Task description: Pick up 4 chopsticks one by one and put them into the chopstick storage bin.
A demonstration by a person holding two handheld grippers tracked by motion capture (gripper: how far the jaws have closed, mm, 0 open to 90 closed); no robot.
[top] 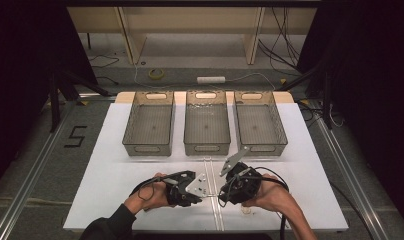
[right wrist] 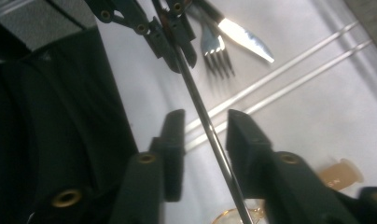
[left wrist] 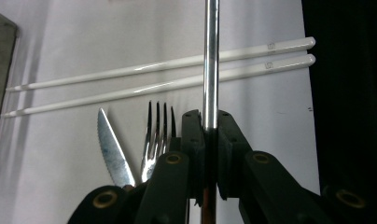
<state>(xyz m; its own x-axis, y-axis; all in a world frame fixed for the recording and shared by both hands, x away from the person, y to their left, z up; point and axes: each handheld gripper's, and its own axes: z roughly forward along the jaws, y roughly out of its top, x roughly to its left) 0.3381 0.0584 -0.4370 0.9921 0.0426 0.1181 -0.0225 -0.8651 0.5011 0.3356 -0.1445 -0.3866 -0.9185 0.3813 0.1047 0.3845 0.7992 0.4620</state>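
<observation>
A thin shiny metal rod (left wrist: 210,60) runs straight ahead in the left gripper view, and my left gripper (left wrist: 210,123) is shut on it. In the right gripper view the same rod (right wrist: 196,98) slants down between the jaws of my right gripper (right wrist: 206,123). Those jaws stand apart on either side of it, with a gap to the pads. The left gripper (right wrist: 170,37) holds the rod's far end there. In the high view both grippers, left (top: 204,192) and right (top: 220,192), meet tip to tip near the table's front edge.
Two white chopsticks (left wrist: 163,74), a fork (left wrist: 158,135) and a serrated knife (left wrist: 113,149) lie on the white table beneath the grippers. A small amber piece (right wrist: 340,171) lies by the right gripper. Three mesh baskets (top: 147,148) (top: 206,148) (top: 262,147) stand in a row farther back.
</observation>
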